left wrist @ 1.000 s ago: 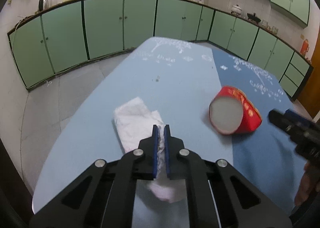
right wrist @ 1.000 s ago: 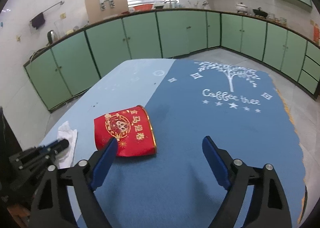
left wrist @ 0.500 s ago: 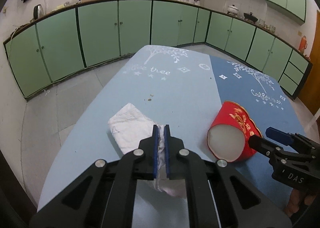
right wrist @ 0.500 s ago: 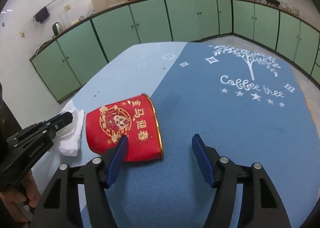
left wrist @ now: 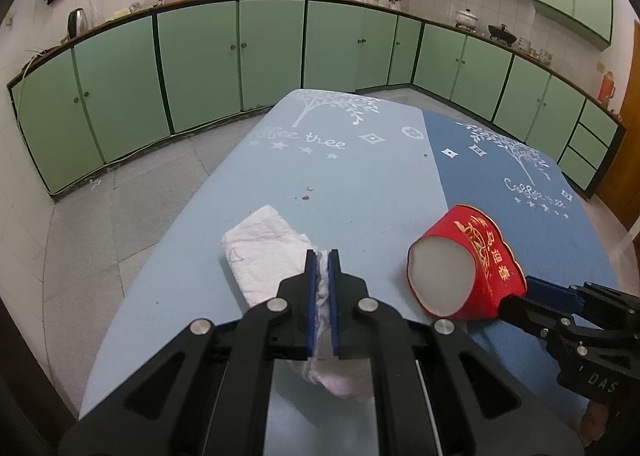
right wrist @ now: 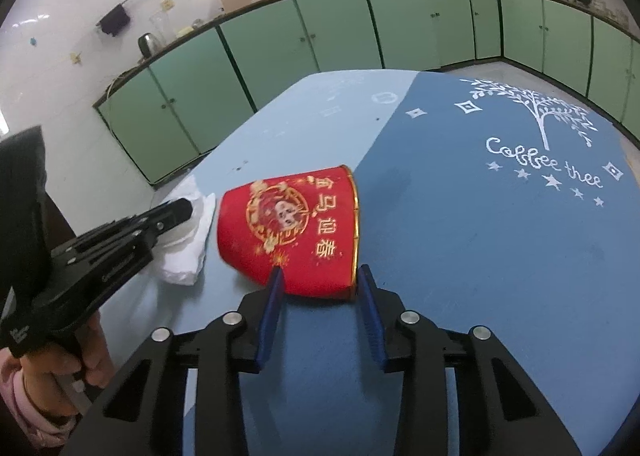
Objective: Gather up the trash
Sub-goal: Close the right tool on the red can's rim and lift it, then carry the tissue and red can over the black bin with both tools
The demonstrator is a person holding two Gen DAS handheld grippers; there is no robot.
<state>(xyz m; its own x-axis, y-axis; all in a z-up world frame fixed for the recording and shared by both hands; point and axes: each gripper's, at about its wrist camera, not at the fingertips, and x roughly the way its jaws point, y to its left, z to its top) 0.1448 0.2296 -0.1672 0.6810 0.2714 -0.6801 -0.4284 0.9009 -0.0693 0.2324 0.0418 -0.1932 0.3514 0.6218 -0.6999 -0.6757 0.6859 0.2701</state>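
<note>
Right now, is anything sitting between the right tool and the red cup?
Nothing visible. The right tool is open with the red cup, lying on its side, directly ahead; its near edge sits between the fingertips.

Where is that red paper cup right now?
The red paper cup lies on its side on the blue tablecloth, between the right gripper fingers, beside the white tissue.
</note>
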